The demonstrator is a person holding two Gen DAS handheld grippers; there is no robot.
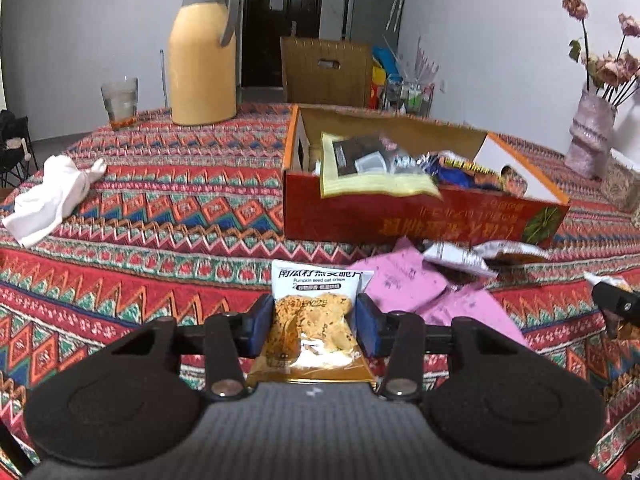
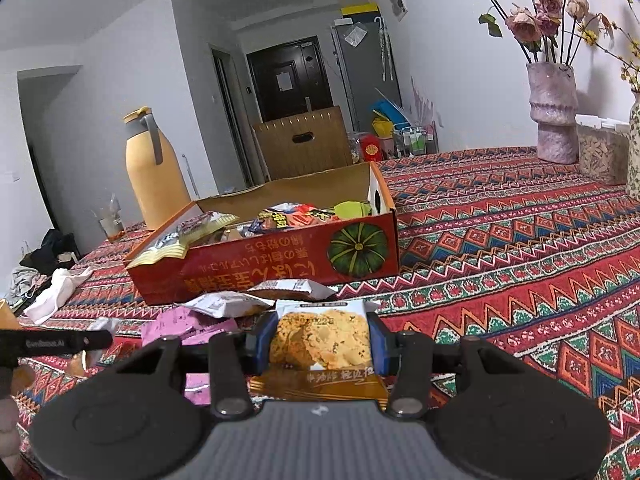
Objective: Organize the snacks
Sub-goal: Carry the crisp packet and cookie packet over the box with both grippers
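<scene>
Both our left gripper (image 1: pixel 315 322) and right gripper (image 2: pixel 320 344) pinched slick crisp packets (image 1: pixel 310 320), which we judged liable to slip short of the red box (image 1: pixel 400 220).

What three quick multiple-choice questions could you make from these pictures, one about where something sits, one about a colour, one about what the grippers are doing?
1. Where do the pink packets lie?
A. Inside the red box
B. On the tablecloth in front of the red box
C. Beside the flower vase

2. What colour is the body of the thermos jug?
A. Yellow-orange
B. Green
C. White

3. What is the state of the two grippers?
A. Both open and empty
B. Only the left one holds something
C. Each is shut on a crisp packet

Answers:
1. B: the pink packets rest on the cloth, on the near side of the red box.
2. A: the thermos jug has a yellow-orange body with a grey top.
3. C: the left gripper clamps a crisp packet, and the right gripper clamps another crisp packet.
</scene>
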